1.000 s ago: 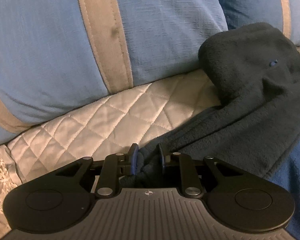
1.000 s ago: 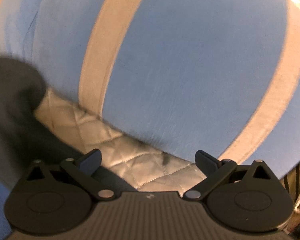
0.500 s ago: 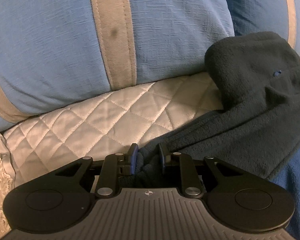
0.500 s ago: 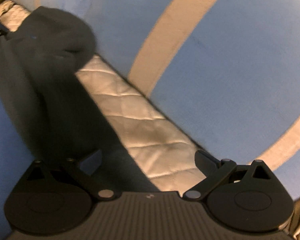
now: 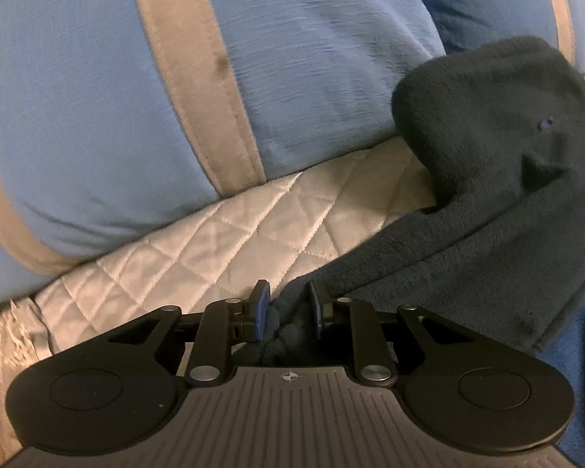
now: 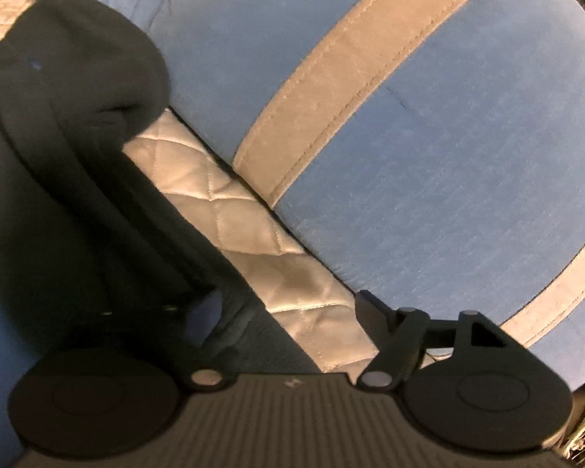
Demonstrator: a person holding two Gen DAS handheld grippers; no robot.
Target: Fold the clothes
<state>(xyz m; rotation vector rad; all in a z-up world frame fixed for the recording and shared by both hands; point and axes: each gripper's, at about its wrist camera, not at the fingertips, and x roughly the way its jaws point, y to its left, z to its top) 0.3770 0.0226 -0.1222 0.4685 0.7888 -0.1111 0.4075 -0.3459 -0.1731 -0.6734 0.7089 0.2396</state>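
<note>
Left tongs (image 5: pixel 286 304) angled down, clamped on dark fleece garment (image 5: pixel 487 202); right tongs (image 6: pixel 288 308) angled down, closing, straddling garment edge.

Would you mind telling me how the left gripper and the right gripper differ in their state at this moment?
The left gripper has its fingers close together, pinching a bunched edge of the dark fleece garment; the right gripper stands wide and is closing, with the garment's edge between its fingers but not yet pinched. The left gripper's blue pads both show clearly; the right gripper's left finger is lost against the dark cloth. Both point down at the same garment on the quilted cover.
</note>
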